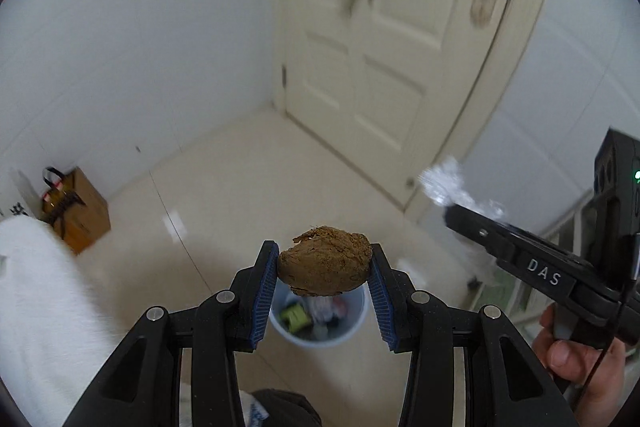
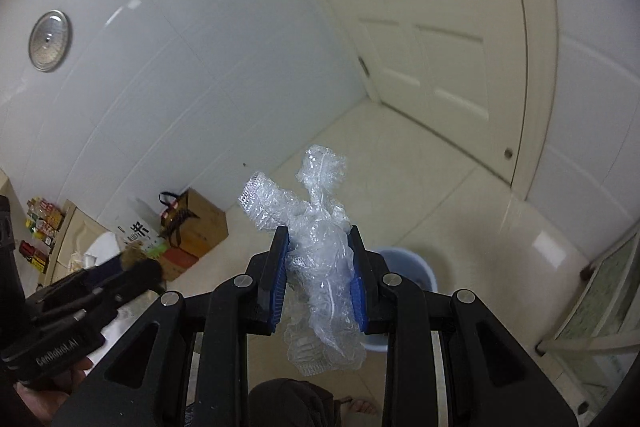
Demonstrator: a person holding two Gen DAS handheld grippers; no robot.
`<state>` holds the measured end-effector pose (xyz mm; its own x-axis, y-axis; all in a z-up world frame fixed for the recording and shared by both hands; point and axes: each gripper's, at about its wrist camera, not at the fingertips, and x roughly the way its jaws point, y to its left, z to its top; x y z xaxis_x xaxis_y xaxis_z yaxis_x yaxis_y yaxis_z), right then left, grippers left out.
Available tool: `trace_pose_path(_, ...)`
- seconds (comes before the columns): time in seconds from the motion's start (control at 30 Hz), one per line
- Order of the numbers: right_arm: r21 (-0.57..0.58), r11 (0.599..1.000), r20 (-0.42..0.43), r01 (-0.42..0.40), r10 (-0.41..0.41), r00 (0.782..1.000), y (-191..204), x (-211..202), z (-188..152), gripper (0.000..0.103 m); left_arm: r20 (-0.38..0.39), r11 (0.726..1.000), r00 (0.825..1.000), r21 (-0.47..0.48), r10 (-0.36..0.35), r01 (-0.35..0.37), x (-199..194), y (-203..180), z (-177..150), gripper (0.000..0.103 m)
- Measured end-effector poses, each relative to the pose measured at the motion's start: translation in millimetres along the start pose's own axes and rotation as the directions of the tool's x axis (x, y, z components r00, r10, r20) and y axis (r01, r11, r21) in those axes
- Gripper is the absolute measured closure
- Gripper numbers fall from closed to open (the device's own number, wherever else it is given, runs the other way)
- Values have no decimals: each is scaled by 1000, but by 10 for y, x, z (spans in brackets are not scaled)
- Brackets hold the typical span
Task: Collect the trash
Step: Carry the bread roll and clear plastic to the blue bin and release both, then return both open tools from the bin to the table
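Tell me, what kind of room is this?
Probably a room in a home, maybe a kitchen or entry corner. There is a white panelled door, glossy white wall tiles, a pale tiled floor and a blue trash bin with rubbish inside.

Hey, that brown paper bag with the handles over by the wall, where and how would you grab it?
Probably by the dark looped handles on top of the brown paper bag, coming from above. The bag stands upright on the floor with its handles sticking up clear of the body, while its flat sides look too wide for the jaws. Both grippers are full now: the left gripper with a brown lump, the right gripper with bubble wrap.
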<state>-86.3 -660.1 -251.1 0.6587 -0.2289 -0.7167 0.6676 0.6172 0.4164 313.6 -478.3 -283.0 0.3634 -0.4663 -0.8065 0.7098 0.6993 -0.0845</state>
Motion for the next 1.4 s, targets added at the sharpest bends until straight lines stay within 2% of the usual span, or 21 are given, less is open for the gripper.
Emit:
trace_pose_path(0.2, 63, 998, -106, -6, 13, 994, -262, 564, -70, 76, -144, 1000, 989, 15, 10, -8, 663, 141, 30, 63)
trace_pose_path(0.33, 103, 995, -161, -8, 24, 987, -404, 853, -91, 73, -190, 999, 981, 27, 30, -25, 907, 230, 88, 59)
trace_pose_path(0.37, 109, 994, -171, -3, 22, 985, -421, 904, -92, 73, -197, 999, 980, 33, 36, -31, 960, 225, 110, 56)
trace_pose_path(0.43, 136, 991, -198, 3, 24, 980, -477, 1032, -112, 72, -209, 997, 976, 43, 64, -56, 1064, 224, 191, 30)
trace_pose_path(0.47, 151, 988, -211, 7, 25, 977, -510, 1090, -125, 69, -211, 996, 974, 49, 79, -70, 1116, 232, 234, 24)
trace_pose_path(0.5, 161, 987, -215, 9, 26, 976, -503, 1118, -138, 67, -209, 995, 974, 55, 87, -77, 1205, 123, 423, 18)
trace_pose_path(0.53, 177, 984, -220, 7, 33, 975, -536, 1160, -159, 58, -206, 995, 974, 60, 95, -85, 1205, 114, 442, 15)
trace_pose_path(0.57, 198, 980, -228, 9, 37, 973, -580, 1194, -176, 44, -202, 993, 973, 63, 110, -99, 1196, 66, 481, 13)
trace_pose_path(0.6, 214, 977, -231, 8, 43, 972, -617, 1213, -184, 37, -199, 992, 973, 65, 119, -108, 1222, -29, 529, 7)
trace_pose_path(0.63, 230, 973, -230, 2, 53, 972, -636, 1216, -195, 26, -193, 992, 973, 66, 123, -112, 1289, -107, 600, 4)
trace_pose_path(0.67, 245, 969, -228, -4, 62, 972, -661, 1209, -210, 17, -183, 991, 975, 61, 127, -118, 1257, -98, 598, 4)
trace_pose_path(0.73, 257, 966, -224, 0, 59, 973, -677, 1191, -218, 10, -173, 991, 976, 53, 132, -125, 1259, -303, 607, 3)
trace_pose_path(0.77, 267, 964, -214, 1, 59, 975, -694, 1154, -230, 2, -166, 990, 977, 48, 136, -129, 1216, -315, 596, 3)
trace_pose_path(0.8, 274, 962, -209, 3, 56, 976, -696, 1133, -232, 0, -158, 990, 978, 44, 138, -132, 1133, -313, 576, 3)
trace_pose_path(0.93, 283, 958, -185, 46, 7, 983, -682, 963, -245, 0, -114, 991, 984, 23, 134, -132, 685, -258, 456, 2)
trace_pose_path(1.07, 273, 961, -155, 50, -8, 988, -599, 737, -248, 0, -64, 993, 991, -13, 114, -115, 271, -186, 397, 2)
trace_pose_path(1.23, 234, 972, -86, 23, -3, 996, -288, 337, -188, 0, 37, 994, 995, -47, 96, -94, -432, -105, 240, 1)
trace_pose_path(1.4, 163, 986, -18, -16, 20, 1000, 184, -37, -118, 0, 139, 992, 985, -91, 98, -86, -1249, 132, -96, 1)
